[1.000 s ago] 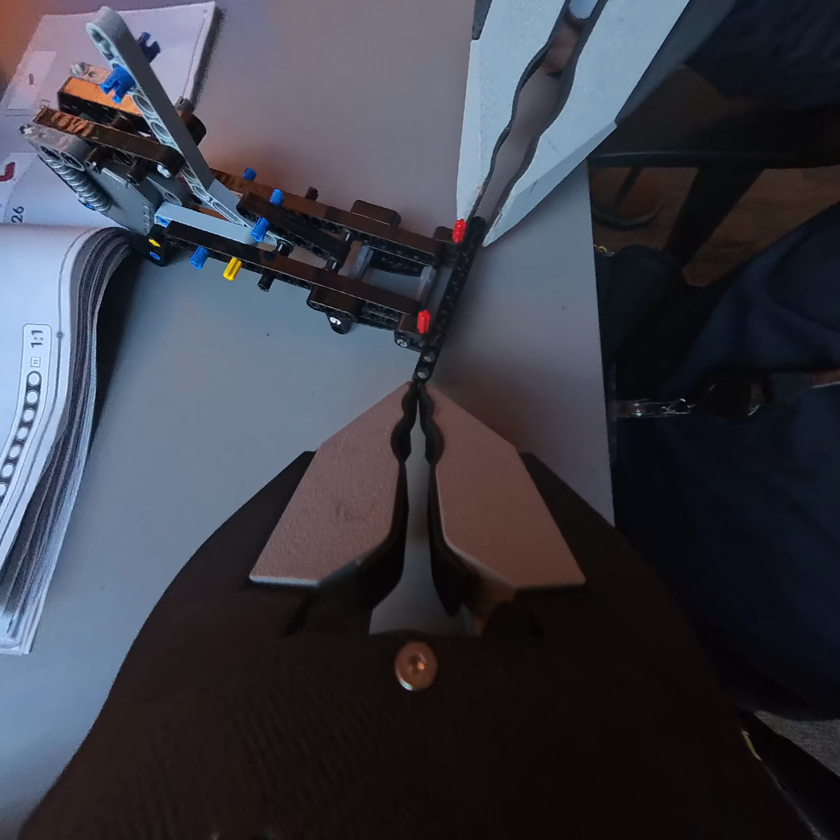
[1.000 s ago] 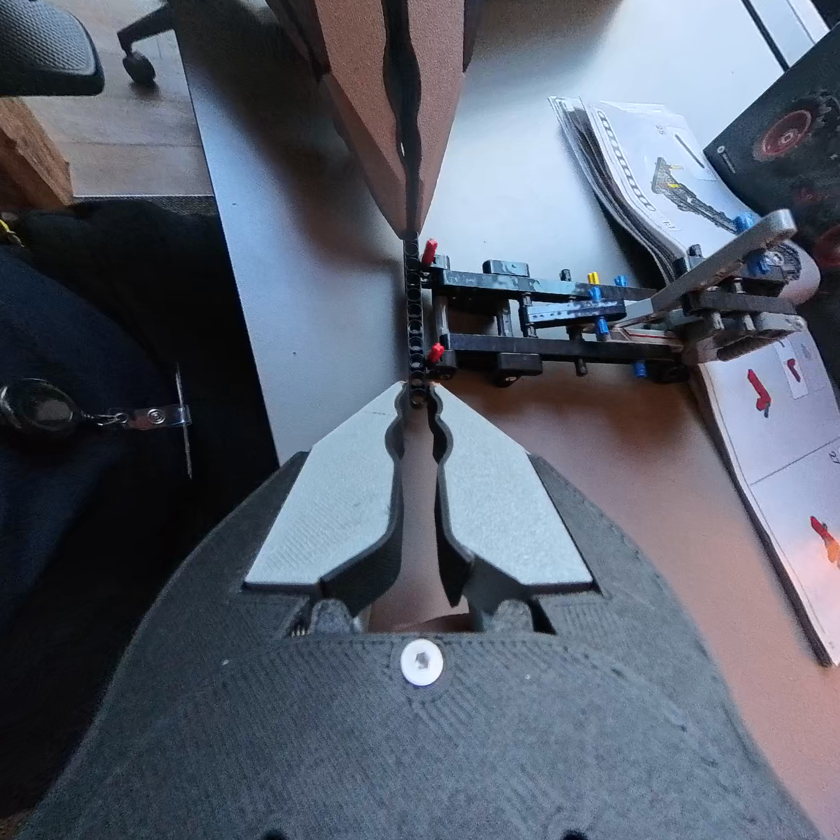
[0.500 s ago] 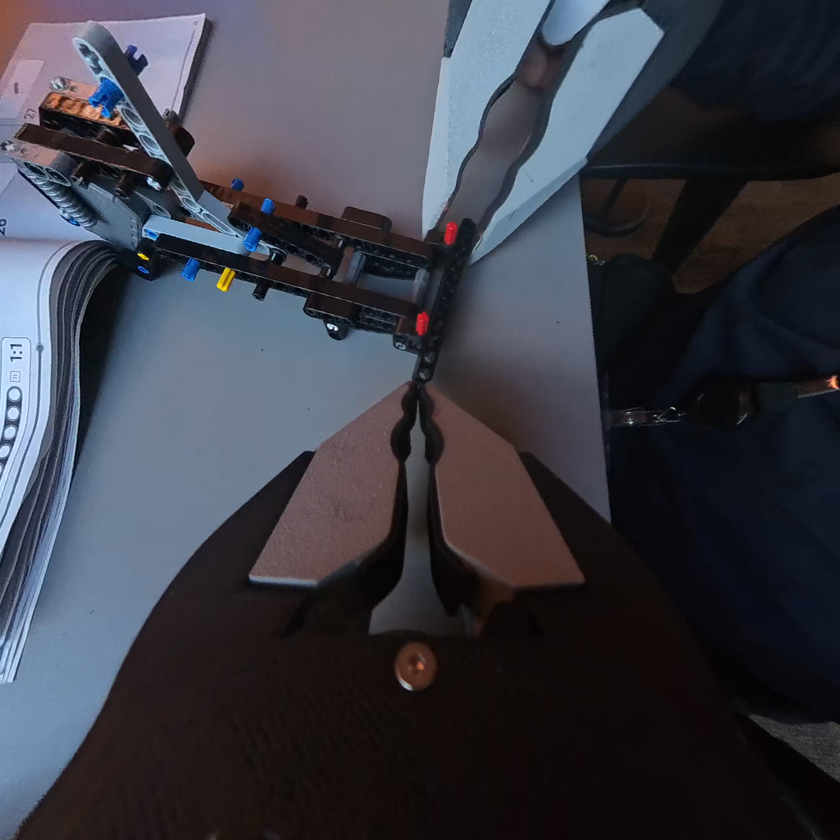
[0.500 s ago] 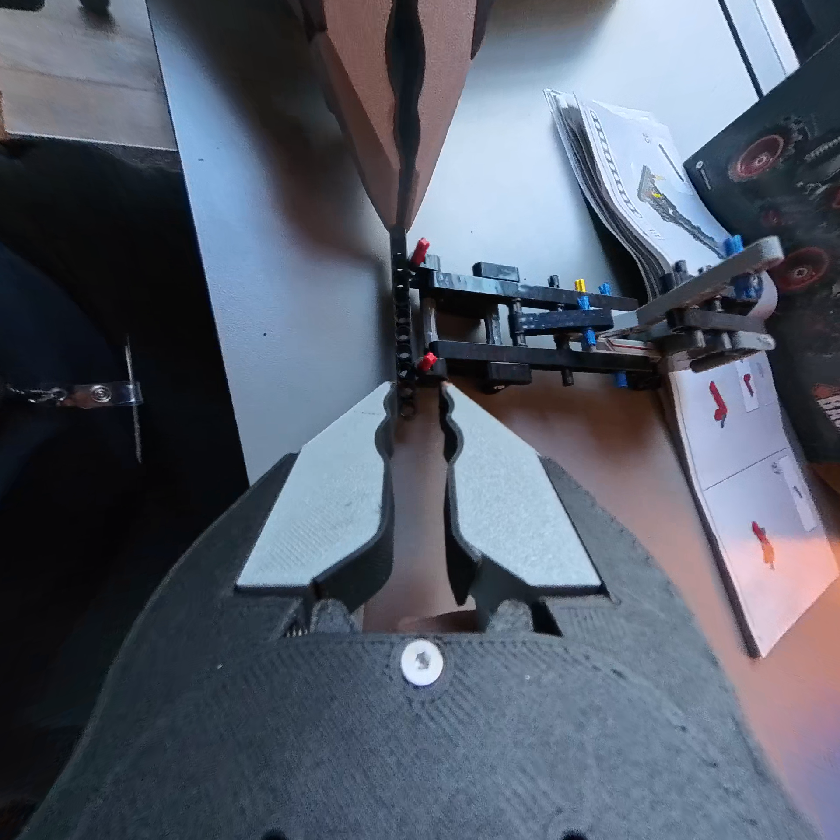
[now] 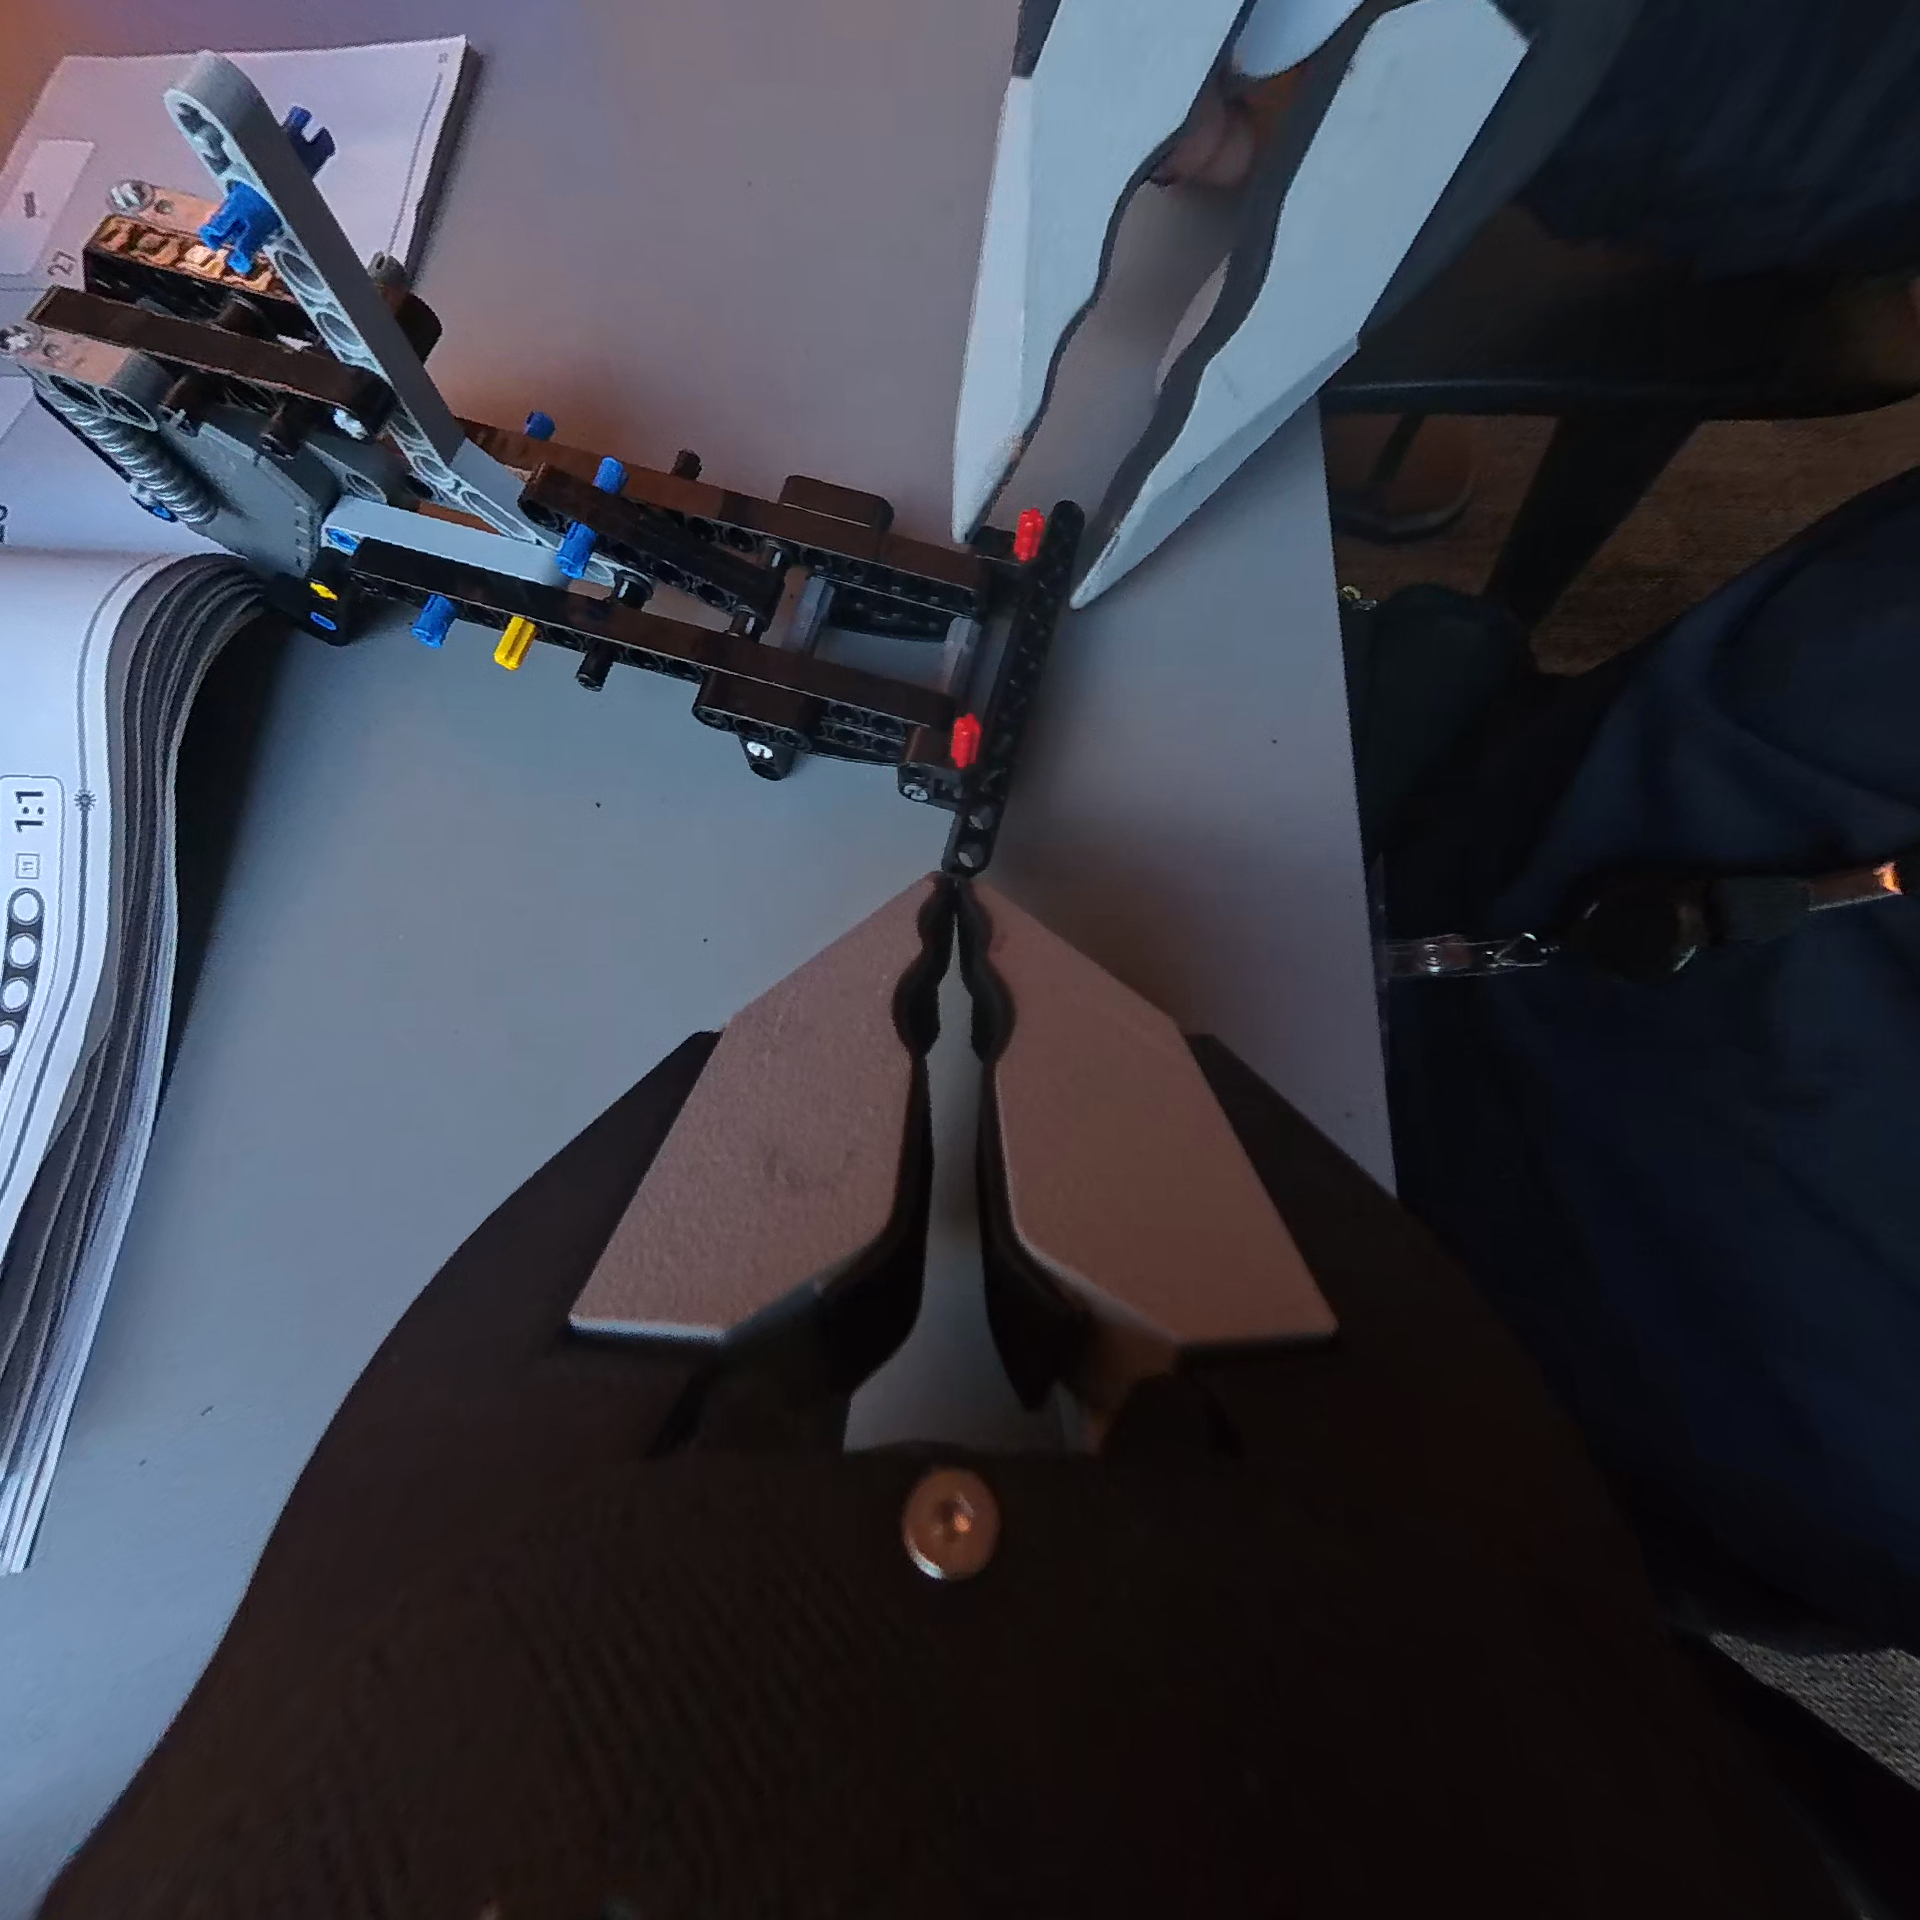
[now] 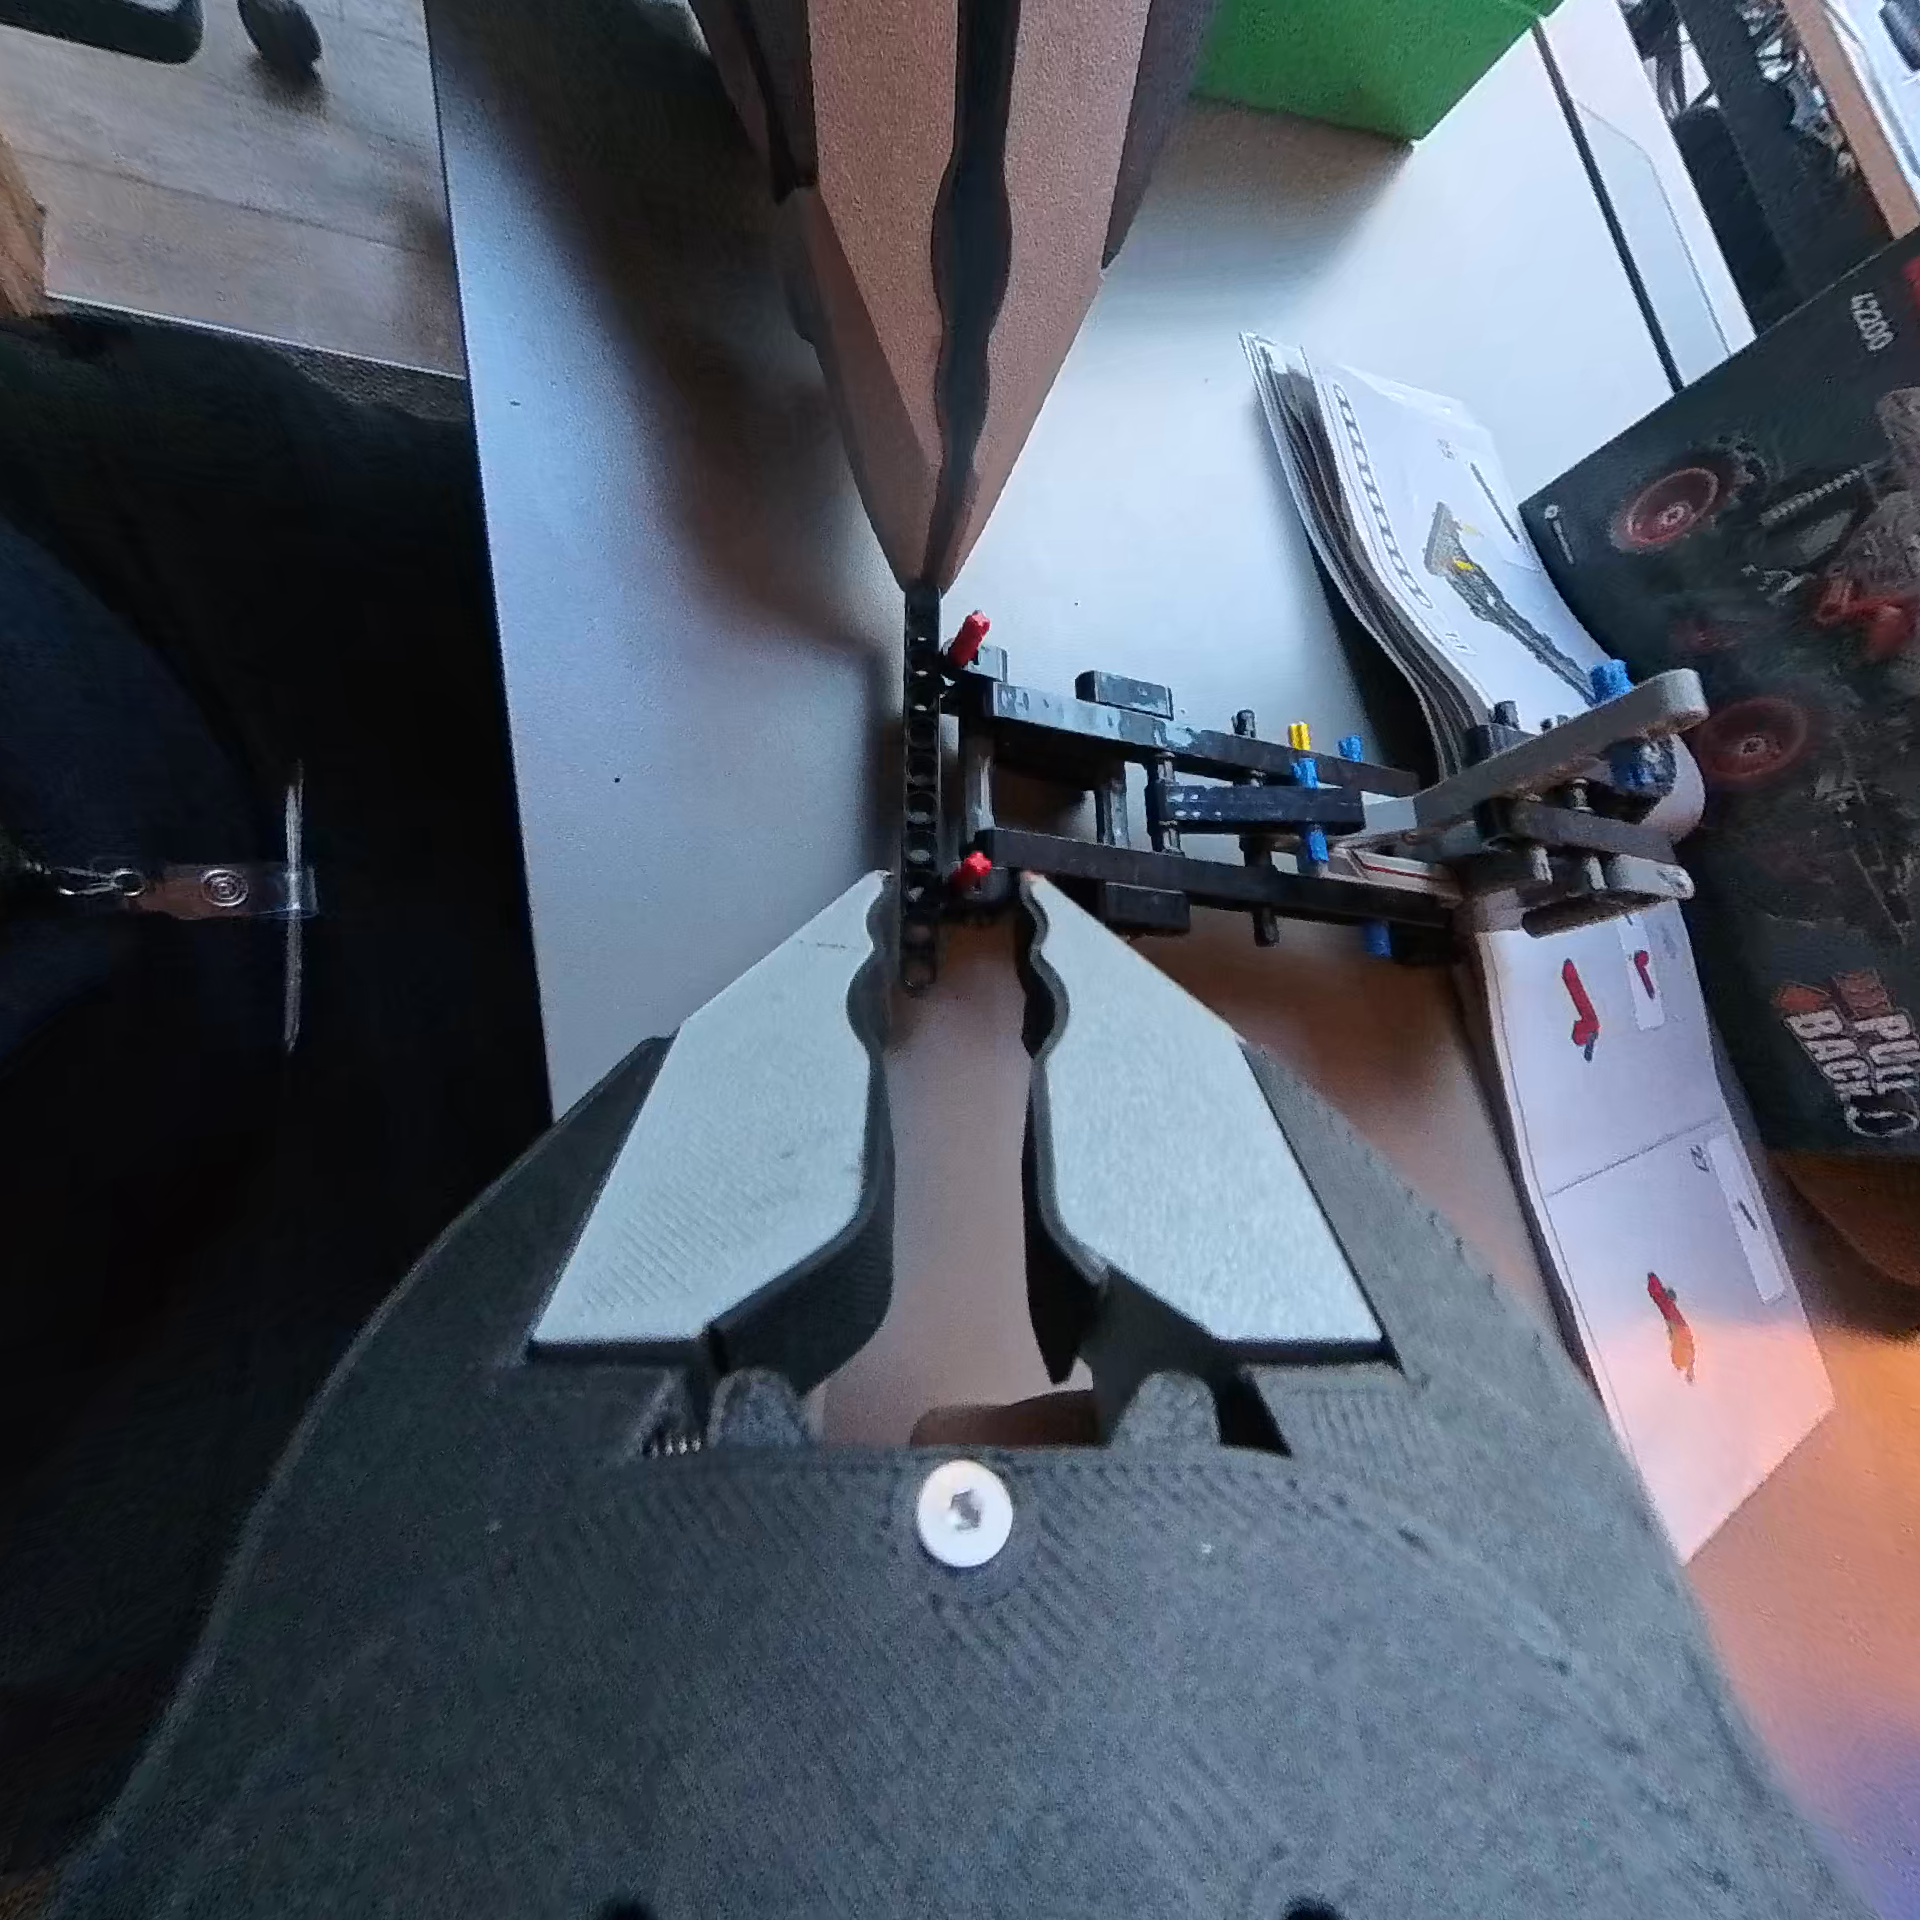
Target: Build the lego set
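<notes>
Grey desk surface (image 5: 436,1039), lit partly orange, carried all items; a person in dark clothing with a badge clip (image 5: 1475,951) sat at its edge.

Item: lego assembly (image 5: 665,603), lying flat on the desk, built of black beams with blue, yellow and red pins and an angled grey beam (image 5: 322,312) at its far end, which rested on an open instruction booklet (image 5: 62,935).

Item: long black cross beam (image 5: 1013,686), fitted across the near end of the assembly beside two red pins (image 5: 964,740).

Item: left gripper (image 5: 951,894), jaws closed to a sliver, tips meeting just at one end of the cross beam; whether they pinched it could not be told.

Item: right gripper (image 6: 951,883), jaws parted, the other end of the cross beam standing between its fingers, close against one of them, ungripped.

Item: dark printed box (image 6: 1787,727), beside the booklet, well apart from both grippers.
</notes>
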Available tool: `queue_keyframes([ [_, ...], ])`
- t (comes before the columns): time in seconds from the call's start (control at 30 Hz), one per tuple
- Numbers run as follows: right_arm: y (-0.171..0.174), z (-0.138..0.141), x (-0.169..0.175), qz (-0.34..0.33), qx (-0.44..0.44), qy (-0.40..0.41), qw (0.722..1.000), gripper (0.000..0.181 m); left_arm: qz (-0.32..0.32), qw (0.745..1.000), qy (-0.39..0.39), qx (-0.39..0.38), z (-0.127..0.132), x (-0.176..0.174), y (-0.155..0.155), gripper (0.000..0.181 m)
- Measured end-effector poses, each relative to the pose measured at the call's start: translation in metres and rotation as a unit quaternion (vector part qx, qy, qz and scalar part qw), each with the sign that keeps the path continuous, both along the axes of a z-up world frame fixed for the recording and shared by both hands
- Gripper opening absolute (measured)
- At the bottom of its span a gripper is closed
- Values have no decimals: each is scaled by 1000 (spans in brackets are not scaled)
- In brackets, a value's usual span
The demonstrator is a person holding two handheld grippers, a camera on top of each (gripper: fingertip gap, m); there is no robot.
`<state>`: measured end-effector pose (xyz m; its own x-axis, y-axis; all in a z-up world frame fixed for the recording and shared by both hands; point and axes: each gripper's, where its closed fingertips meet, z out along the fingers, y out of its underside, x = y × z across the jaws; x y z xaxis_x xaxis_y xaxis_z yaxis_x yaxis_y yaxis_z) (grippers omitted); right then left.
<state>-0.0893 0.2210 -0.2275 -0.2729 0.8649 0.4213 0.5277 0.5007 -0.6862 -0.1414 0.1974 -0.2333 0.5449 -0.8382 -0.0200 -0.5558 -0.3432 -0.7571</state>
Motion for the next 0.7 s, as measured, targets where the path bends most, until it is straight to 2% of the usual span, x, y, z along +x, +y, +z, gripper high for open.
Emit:
queue_keyframes([
  [0.37, 0, -1, -2, 14, 17, 10, 1000, 18, 1, 1000, 0, -5, -1, 0, 0, 0],
  [0.7, 2, -1, -3, -1, -36, 6, 999, 18, 2, 1000, -4, -6, 0, -1, 1, 0],
])
